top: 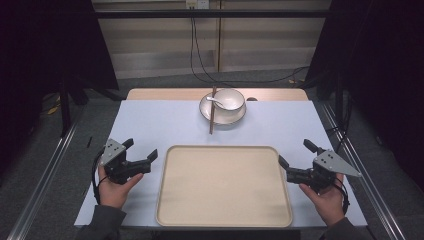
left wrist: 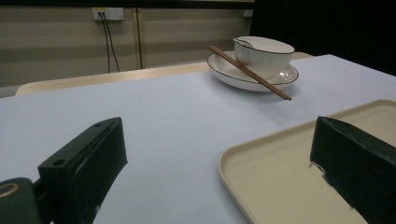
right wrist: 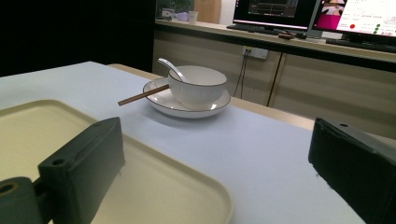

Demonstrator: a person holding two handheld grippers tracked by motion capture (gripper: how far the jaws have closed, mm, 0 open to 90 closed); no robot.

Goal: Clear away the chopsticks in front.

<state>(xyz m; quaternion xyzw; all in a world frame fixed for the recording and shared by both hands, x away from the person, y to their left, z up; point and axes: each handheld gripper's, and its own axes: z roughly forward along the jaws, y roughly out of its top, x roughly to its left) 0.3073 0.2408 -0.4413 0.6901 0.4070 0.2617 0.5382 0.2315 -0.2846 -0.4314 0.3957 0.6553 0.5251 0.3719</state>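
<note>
Right gripper (right wrist: pixel 215 172) jaws spread wide, nothing between them. Cream tray (right wrist: pixel 154 186) lies under the left jaw, its rounded corner between the jaws. Ahead on the pale tabletop (right wrist: pixel 261 154): white bowl (right wrist: pixel 197 86) on a plate (right wrist: pixel 187 108), spoon (right wrist: pixel 170 67) in the bowl, chopsticks (right wrist: pixel 142 95) leaning off the plate's left rim. Monitors (right wrist: pixel 317 14) far back, upper right.

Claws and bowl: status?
Left claw open, right claw open, flanking tray. Bowl on plate, spoon inside, chopsticks across rim. Nothing between.
</note>
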